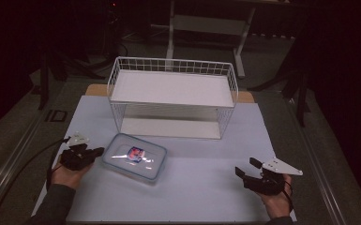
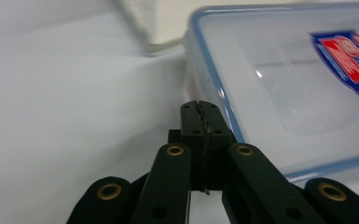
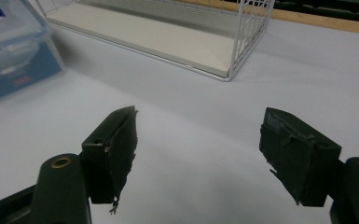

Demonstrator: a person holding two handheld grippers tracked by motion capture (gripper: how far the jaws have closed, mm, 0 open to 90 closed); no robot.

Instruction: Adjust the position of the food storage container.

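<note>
A clear plastic container [image 1: 133,157] with a blue-rimmed lid and a red and blue sticker lies flat on the white table cover, left of centre. My left gripper [image 1: 97,151] is shut with nothing between its jaws, its tips right at the container's left edge. In the left gripper view the closed jaws [image 2: 200,111] point at the lid's blue rim [image 2: 217,88]; I cannot tell if they touch it. My right gripper [image 1: 245,167] rests open near the front right, well away from the container. Its own view shows the jaws spread wide [image 3: 198,135] over bare cover.
A white wire rack [image 1: 173,96] with two shelves stands at the back centre, its open side facing me. Its lower shelf [image 3: 168,39] is bare. The white table cover [image 1: 201,187] lies between the grippers. Dark floor and a desk frame lie beyond.
</note>
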